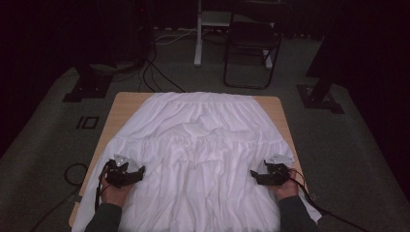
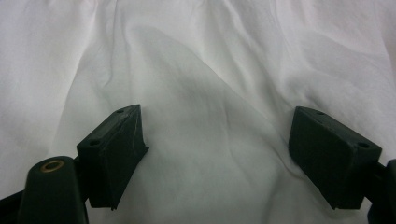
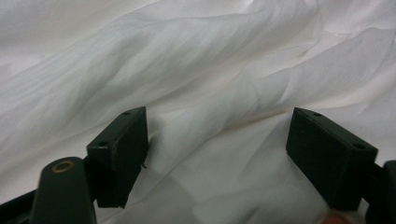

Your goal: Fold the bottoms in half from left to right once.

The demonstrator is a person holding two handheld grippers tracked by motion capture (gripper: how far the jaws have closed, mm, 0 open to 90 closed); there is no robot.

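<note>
High view first: we see a white cloth [image 1: 198,145], gathered like a skirt, spread over nearly the whole wooden table [image 1: 123,104], its near edge spilling off toward us and over both near corners. Our left gripper [image 1: 141,173] rests at the cloth's left side and our right gripper [image 1: 253,175] at its right side, both pointing inward, well apart from each other. We judge the cloth light, soft and limp: it will sag and fold wherever it is not held, and a pinch may slip off a single thin layer, so a raised fold or a seam is the better place to bite. Bare table shows only as narrow strips at the far corners and the left edge, so there is little room to slide; beyond the table the carpet is open, with a chair [image 1: 251,48] and stands well back.

Left gripper view: the jaws stand wide apart with nothing pinched, hovering just over smooth cloth [image 2: 210,121]. A low ridge runs up between them, a fair place to take hold.

Right gripper view: the jaws are spread wide here too, gripping nothing. A thick rolled fold of cloth [image 3: 219,112] crosses between them, which we think gives the firmest hold. No cloth edge is in sight in either gripper view.
</note>
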